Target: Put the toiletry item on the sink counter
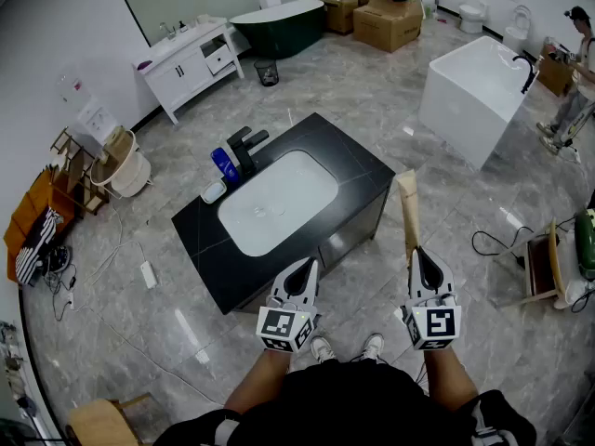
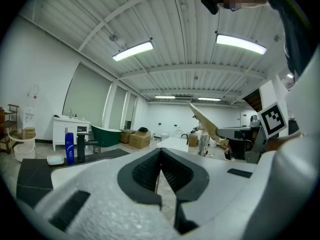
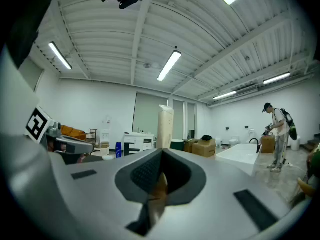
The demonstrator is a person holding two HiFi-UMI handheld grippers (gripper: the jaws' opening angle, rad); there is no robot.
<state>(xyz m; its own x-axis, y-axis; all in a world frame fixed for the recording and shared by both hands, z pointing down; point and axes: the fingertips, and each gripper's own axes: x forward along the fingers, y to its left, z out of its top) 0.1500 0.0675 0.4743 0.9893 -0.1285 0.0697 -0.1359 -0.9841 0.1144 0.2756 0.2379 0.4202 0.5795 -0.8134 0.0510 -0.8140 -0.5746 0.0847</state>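
The toiletry item (image 1: 408,214) is a long, flat beige tube. My right gripper (image 1: 424,254) is shut on its lower end, and the tube sticks out forward beyond the jaws. In the right gripper view the tube (image 3: 165,126) stands above the closed jaws of the right gripper (image 3: 161,159). The black sink counter (image 1: 349,156) with its white basin (image 1: 279,198) lies ahead and to the left of both grippers. My left gripper (image 1: 302,269) hangs near the counter's front edge, shut with nothing in it. In the left gripper view the left gripper (image 2: 160,156) has its jaws together, and the tube (image 2: 205,120) shows to the right.
On the counter stand a blue bottle (image 1: 224,164), a black faucet (image 1: 245,147) and a small white soap dish (image 1: 214,191). A white bathtub (image 1: 474,82) is at the far right with a person (image 1: 576,100) beside it. A white vanity (image 1: 191,63), a green tub (image 1: 284,21) and cardboard boxes (image 1: 386,21) line the back.
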